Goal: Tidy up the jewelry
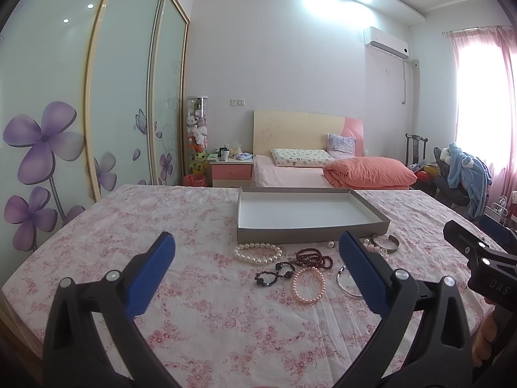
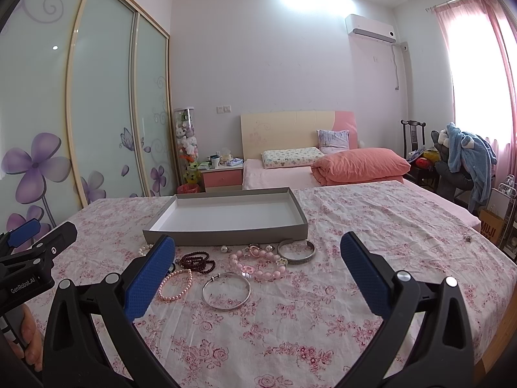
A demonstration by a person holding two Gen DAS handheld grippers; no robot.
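A shallow grey box [image 1: 307,231] [image 2: 226,237] with a white inside sits on the flowered sheet and holds nothing. In front of it lie loose bracelets: a white pearl one [image 1: 257,253], a dark red bead one [image 1: 314,256] [image 2: 197,261], a black bead one [image 1: 274,274], a small pink pearl one [image 1: 308,286] [image 2: 175,284], a thin silver bangle [image 2: 226,290] [image 1: 347,283], a chunky pink bead one [image 2: 260,263] and a silver cuff [image 2: 296,251] [image 1: 386,242]. My left gripper [image 1: 257,252] and my right gripper [image 2: 258,252] hover open above them, holding nothing.
The flowered sheet [image 2: 371,226] covers a wide surface with room to the right and in front. A small ring-like item [image 2: 467,238] lies far right. A bed with an orange quilt [image 2: 358,165], a nightstand [image 2: 223,174], a sliding wardrobe [image 2: 97,97] and a chair with clothes [image 2: 465,158] stand behind.
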